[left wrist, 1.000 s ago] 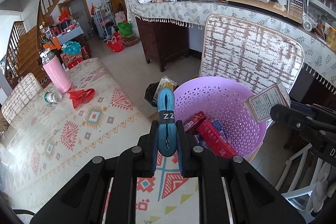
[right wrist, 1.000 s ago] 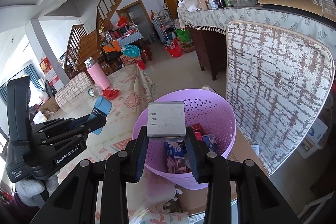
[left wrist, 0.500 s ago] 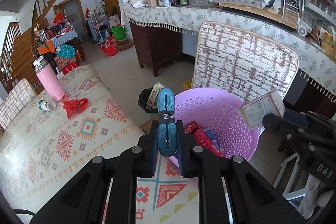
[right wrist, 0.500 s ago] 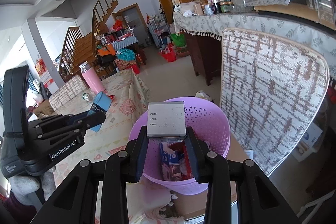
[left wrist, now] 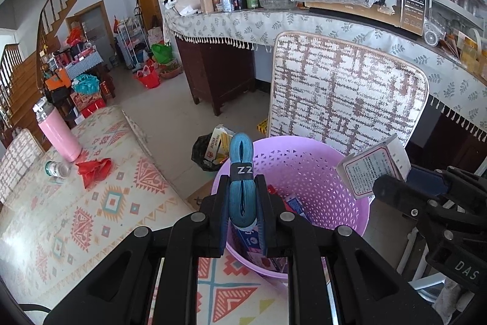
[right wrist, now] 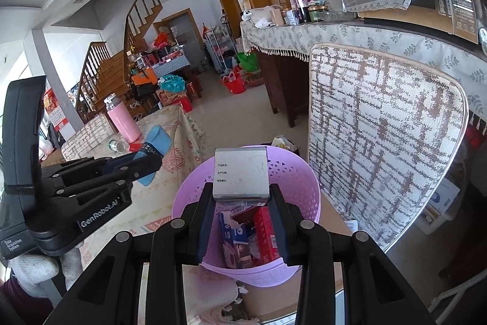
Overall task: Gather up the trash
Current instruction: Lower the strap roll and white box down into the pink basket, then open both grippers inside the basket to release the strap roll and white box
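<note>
My left gripper (left wrist: 242, 203) is shut on a folded blue strap with a black band (left wrist: 240, 179), held over the near rim of the purple basket (left wrist: 307, 160). My right gripper (right wrist: 240, 197) is shut on a small grey box (right wrist: 241, 172), held above the same purple basket (right wrist: 301, 172), which has red and blue packets in it. In the left wrist view the grey box (left wrist: 374, 166) shows at the right over the basket's rim. The right wrist view has the left gripper (right wrist: 143, 160) with the blue strap (right wrist: 155, 142) at the left.
A patterned tablecloth (left wrist: 76, 218) covers the table, which carries a pink flask (left wrist: 59, 136), a small jar (left wrist: 56, 169) and a red wrapper (left wrist: 92, 169). A woven chair back (left wrist: 344, 93) stands behind the basket. A black trash bag (left wrist: 210, 151) sits on the floor.
The left gripper has shifted toward the basket with the strap, so the basket now lies under its fingers. The right gripper holds the box in place, tilted slightly more downward.
</note>
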